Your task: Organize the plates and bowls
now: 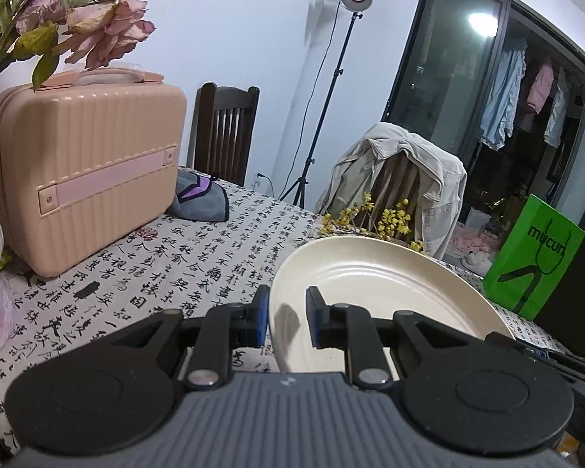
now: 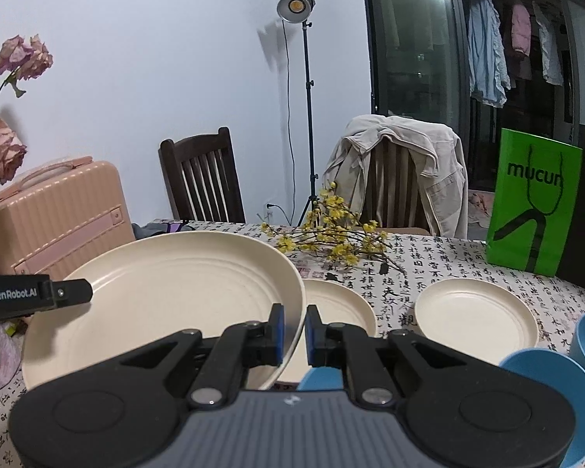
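Observation:
A large cream plate (image 2: 167,296) hangs tilted above the patterned tablecloth, held at both sides. My left gripper (image 1: 288,306) is shut on its left rim, and the plate (image 1: 386,284) stretches away to the right. In the right wrist view, my right gripper (image 2: 294,323) is shut on the plate's right rim, and the left gripper's finger (image 2: 68,292) shows at the far side. Under and beyond the big plate a medium cream plate (image 2: 341,308) lies on the table, with a small cream plate (image 2: 475,318) to its right. Blue bowls (image 2: 553,386) stand at the near right.
A pink hard case (image 1: 85,171) stands at the left with a grey cloth (image 1: 202,199) beside it. A sprig of yellow flowers (image 2: 331,238) lies at the table's back, and a green paper bag (image 2: 534,199) stands at the right. Two chairs (image 2: 202,179) stand behind the table.

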